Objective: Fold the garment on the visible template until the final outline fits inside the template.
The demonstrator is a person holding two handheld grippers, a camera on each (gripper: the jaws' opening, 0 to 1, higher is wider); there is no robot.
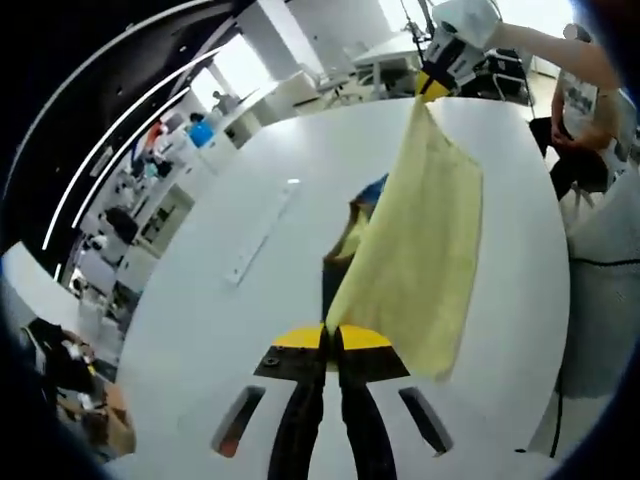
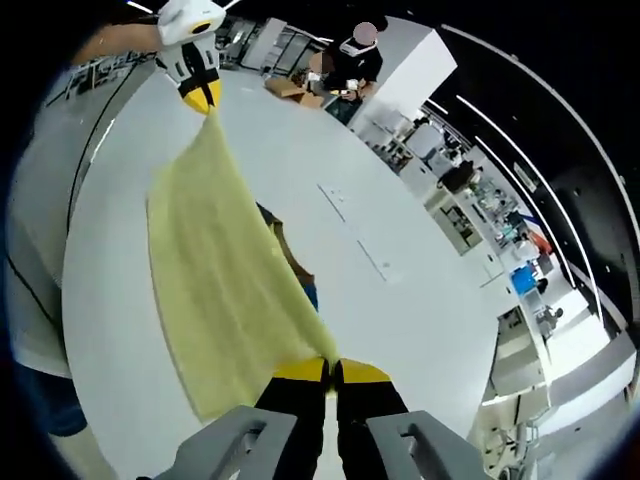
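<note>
A pale yellow garment (image 1: 425, 240) hangs stretched in the air over the white table (image 1: 200, 300), held between both grippers. My left gripper (image 1: 331, 333) is shut on its near corner, the yellow-tipped jaws pressed together on the cloth. My right gripper (image 1: 430, 90) pinches the far corner. In the right gripper view the garment (image 2: 215, 270) runs from my right gripper (image 2: 331, 365), shut on one corner, up to the left gripper (image 2: 203, 98). Under the cloth a blue and dark patch (image 2: 290, 255) lies on the table, mostly hidden; it also peeks out as a blue edge (image 1: 372, 190).
A long flush strip (image 1: 262, 232) is set into the tabletop left of the garment. A seated person (image 2: 350, 55) is at the table's far end beside a cardboard box (image 2: 290, 90). Desks and shelves (image 1: 150, 170) stand beyond the table's edge.
</note>
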